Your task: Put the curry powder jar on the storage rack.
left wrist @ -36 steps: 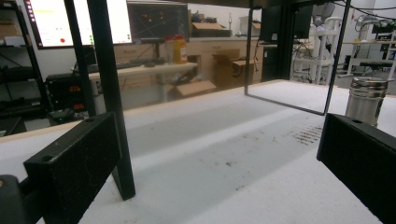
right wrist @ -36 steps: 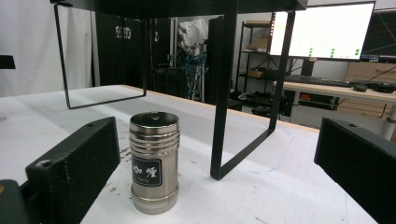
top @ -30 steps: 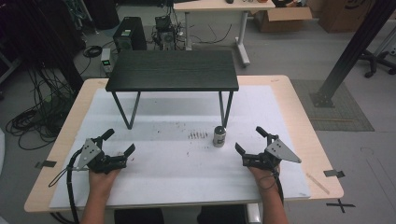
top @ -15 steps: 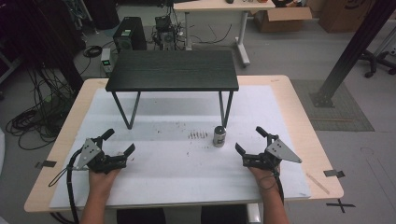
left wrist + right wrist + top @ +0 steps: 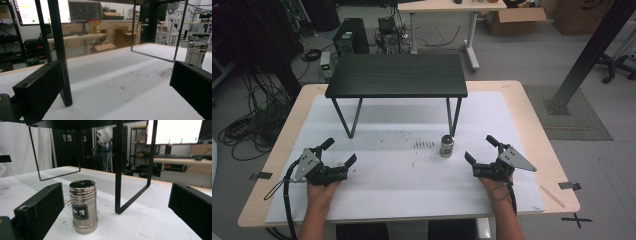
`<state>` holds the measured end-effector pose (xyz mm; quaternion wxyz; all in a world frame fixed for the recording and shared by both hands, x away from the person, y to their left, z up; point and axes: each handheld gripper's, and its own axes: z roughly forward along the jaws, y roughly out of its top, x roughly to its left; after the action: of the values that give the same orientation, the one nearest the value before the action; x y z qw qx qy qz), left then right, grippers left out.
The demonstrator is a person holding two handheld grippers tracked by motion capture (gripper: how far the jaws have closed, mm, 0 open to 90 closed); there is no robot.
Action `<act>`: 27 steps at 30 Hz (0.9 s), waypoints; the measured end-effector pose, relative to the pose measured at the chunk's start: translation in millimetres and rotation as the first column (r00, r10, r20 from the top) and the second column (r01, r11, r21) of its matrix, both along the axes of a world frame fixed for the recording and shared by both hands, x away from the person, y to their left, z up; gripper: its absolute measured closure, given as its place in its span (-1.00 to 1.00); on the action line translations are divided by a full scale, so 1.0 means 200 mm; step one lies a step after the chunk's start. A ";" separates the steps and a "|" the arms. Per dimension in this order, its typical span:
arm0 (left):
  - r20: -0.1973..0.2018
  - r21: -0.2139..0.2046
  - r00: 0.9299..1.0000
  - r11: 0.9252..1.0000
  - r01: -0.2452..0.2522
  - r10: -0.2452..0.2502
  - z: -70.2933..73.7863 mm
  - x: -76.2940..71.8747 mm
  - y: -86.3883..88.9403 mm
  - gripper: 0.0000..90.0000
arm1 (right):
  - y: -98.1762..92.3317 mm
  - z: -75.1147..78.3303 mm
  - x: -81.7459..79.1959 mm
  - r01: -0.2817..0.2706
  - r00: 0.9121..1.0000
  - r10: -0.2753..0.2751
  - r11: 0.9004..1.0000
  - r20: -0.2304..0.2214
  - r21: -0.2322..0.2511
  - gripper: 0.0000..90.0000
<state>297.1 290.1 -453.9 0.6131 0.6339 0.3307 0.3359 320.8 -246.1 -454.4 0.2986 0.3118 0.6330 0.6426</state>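
Note:
A small steel shaker jar (image 5: 446,146) with a black label stands upright on the white mat, just in front of the black stand's right legs. In the right gripper view the jar (image 5: 83,206) is close ahead, left of centre. My right gripper (image 5: 478,150) rests on the mat to the jar's right, open, with nothing between its jaws. My left gripper (image 5: 339,151) lies on the mat at the left, open and empty as well. In the left gripper view the jar (image 5: 196,53) stands far off at the right.
A low black stand (image 5: 397,75) on thin metal legs spans the back of the white mat (image 5: 412,180). Brown specks (image 5: 423,145) are scattered on the mat left of the jar. Beyond the table are a desk, boxes and cables.

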 end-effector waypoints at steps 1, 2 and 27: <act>-0.001 0.000 1.000 1.000 0.001 -0.001 0.00 0.00 0.00 -1.00 | 0.00 0.00 0.01 -0.007 1.000 0.007 1.000 -0.026 0.003 -1.00; -0.001 0.000 1.000 1.000 0.001 -0.001 0.00 0.00 0.00 -0.99 | 0.00 0.00 0.01 -0.007 1.000 0.007 1.000 -0.026 0.003 -1.00; 0.001 -0.001 1.000 1.000 0.000 0.000 0.00 0.00 0.00 -0.99 | 0.09 0.13 0.11 -0.134 0.986 0.132 0.991 -0.103 -0.010 -1.00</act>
<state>297.1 290.4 -453.9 0.6137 0.6336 0.3305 0.3358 343.1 -229.0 -428.2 0.2249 0.2987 0.6722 0.6390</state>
